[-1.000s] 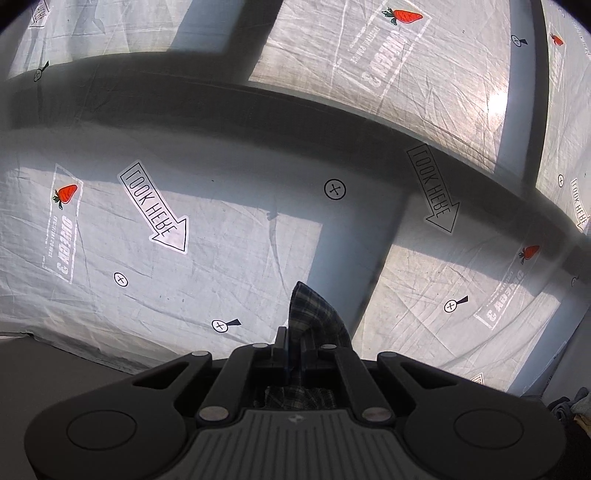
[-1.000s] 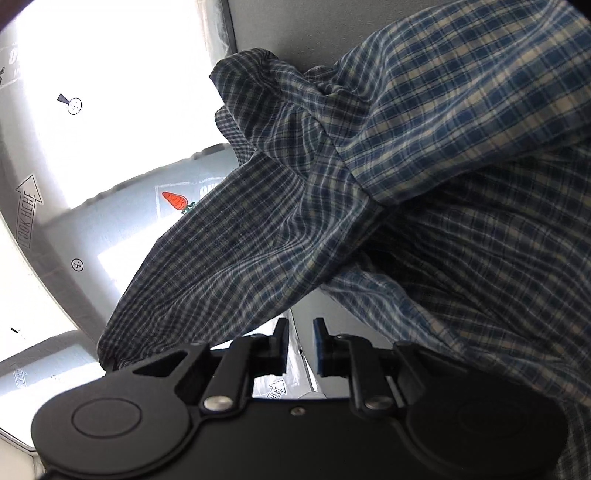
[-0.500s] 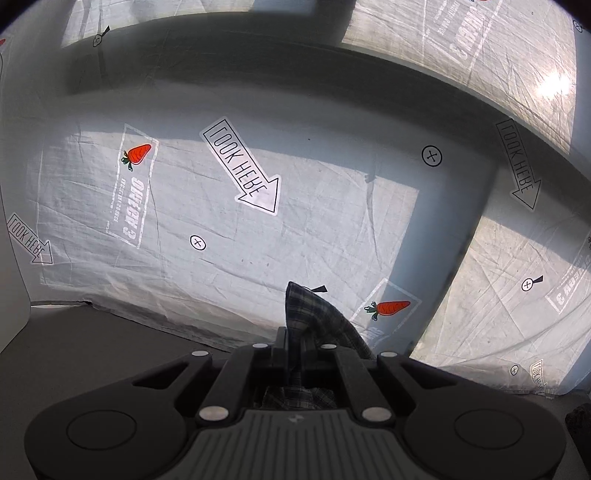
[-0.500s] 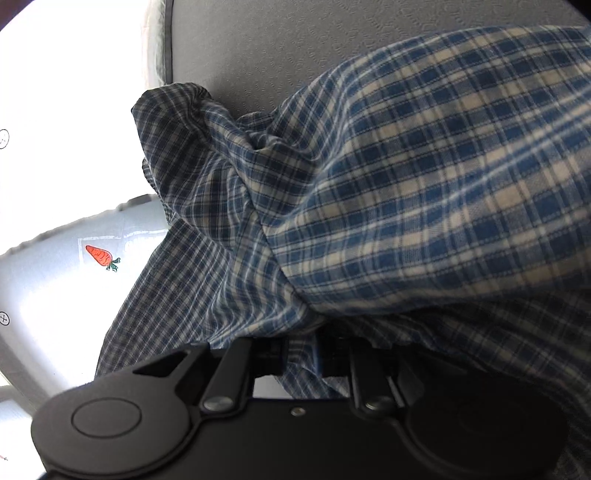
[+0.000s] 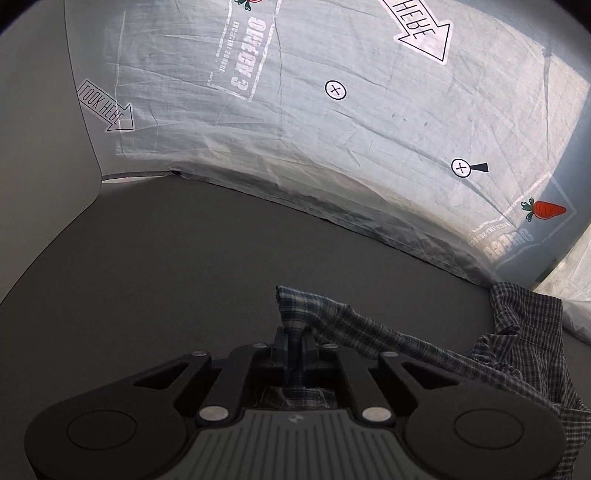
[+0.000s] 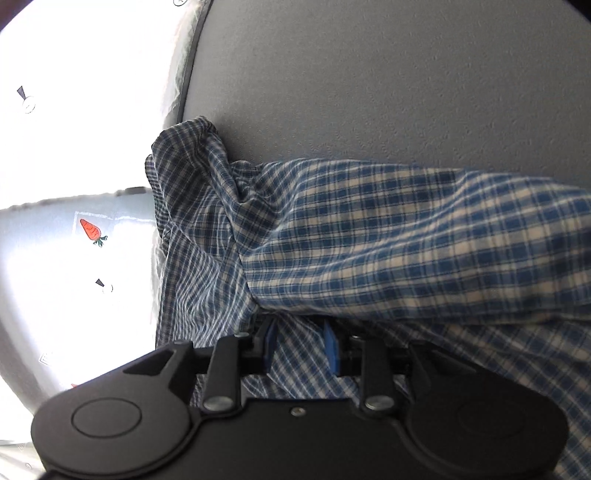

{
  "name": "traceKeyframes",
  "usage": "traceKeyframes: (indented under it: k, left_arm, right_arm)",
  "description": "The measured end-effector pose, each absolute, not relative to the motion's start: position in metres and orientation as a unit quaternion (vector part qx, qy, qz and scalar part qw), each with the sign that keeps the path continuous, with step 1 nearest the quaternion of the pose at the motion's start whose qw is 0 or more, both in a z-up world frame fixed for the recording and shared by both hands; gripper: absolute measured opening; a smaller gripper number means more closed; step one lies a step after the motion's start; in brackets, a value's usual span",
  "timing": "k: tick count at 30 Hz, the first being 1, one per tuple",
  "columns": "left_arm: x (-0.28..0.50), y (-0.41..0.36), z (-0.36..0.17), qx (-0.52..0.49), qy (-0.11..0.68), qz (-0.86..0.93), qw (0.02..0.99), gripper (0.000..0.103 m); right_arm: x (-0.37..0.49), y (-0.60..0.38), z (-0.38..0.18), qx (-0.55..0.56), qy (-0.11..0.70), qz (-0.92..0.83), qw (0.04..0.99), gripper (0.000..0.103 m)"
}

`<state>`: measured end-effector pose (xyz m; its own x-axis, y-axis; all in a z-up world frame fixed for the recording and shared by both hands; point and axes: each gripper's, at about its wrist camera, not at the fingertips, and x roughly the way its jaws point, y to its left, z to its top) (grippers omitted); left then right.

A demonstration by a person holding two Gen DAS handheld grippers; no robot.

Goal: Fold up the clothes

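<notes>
Keep left tongs (image 5: 293, 341) clamped on plaid shirt (image 5: 424, 354) corner, lower it flat on grey surface (image 5: 166, 277) w/o dragging, while right tongs (image 6: 300, 341), opening, fabric between but not pinched, let go.

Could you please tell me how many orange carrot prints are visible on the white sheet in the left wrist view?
2: one carrot at the right edge of the sheet, another cut off at the top edge. More may lie outside the frame.

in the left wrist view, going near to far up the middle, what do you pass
left gripper shut on a corner of the plaid shirt → bare grey tabletop → hem of the printed white sheet → crossed-circle mark
</notes>
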<state>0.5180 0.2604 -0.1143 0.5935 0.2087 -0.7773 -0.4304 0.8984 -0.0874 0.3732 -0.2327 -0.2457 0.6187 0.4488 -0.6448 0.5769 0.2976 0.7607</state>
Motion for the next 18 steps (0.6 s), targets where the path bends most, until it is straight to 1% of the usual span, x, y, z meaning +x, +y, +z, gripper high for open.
traceKeyframes:
  k: [2, 3, 4, 6, 7, 8, 10, 11, 13, 15, 17, 18]
  left_arm:
    - [0.514, 0.266, -0.131, -0.125, 0.432, 0.191, 0.872, 0.016]
    - [0.511, 0.269, -0.139, -0.121, 0.441, 0.195, 0.867, 0.017]
    - [0.507, 0.269, -0.143, -0.119, 0.448, 0.197, 0.864, 0.018]
    - [0.498, 0.269, -0.15, -0.116, 0.462, 0.2, 0.856, 0.023]
    - [0.49, 0.267, -0.152, -0.119, 0.468, 0.195, 0.854, 0.031]
    - [0.483, 0.264, -0.152, -0.12, 0.469, 0.186, 0.855, 0.037]
    - [0.461, 0.249, -0.152, -0.107, 0.475, 0.156, 0.859, 0.041]
    - [0.45, 0.236, -0.153, -0.091, 0.484, 0.14, 0.859, 0.045]
    - [0.426, 0.209, -0.157, -0.065, 0.498, 0.104, 0.858, 0.05]
    - [0.398, 0.179, -0.165, -0.052, 0.511, 0.06, 0.856, 0.051]
    - [0.371, 0.152, -0.174, -0.049, 0.526, 0.024, 0.849, 0.058]
    - [0.358, 0.135, -0.177, -0.04, 0.531, 0.006, 0.846, 0.058]
  right_arm:
    - [0.353, -0.243, -0.236, 0.566, 0.428, -0.055, 0.702, 0.036]
    - [0.342, -0.249, -0.233, 0.56, 0.424, -0.063, 0.709, 0.039]
    - [0.331, -0.256, -0.231, 0.554, 0.42, -0.071, 0.715, 0.04]
    - [0.309, -0.268, -0.227, 0.541, 0.412, -0.088, 0.728, 0.04]
    - [0.297, -0.274, -0.224, 0.534, 0.408, -0.096, 0.734, 0.04]
    - [0.292, -0.278, -0.22, 0.507, 0.411, -0.108, 0.75, 0.04]
    - [0.282, -0.278, -0.209, 0.436, 0.421, -0.128, 0.785, 0.04]
    - [0.275, -0.276, -0.202, 0.395, 0.427, -0.135, 0.802, 0.04]
    - [0.261, -0.273, -0.193, 0.321, 0.432, -0.142, 0.831, 0.04]
    - [0.253, -0.27, -0.191, 0.251, 0.437, -0.146, 0.851, 0.04]
    - [0.244, -0.267, -0.19, 0.192, 0.447, -0.151, 0.861, 0.04]
    - [0.241, -0.266, -0.19, 0.162, 0.453, -0.15, 0.864, 0.04]
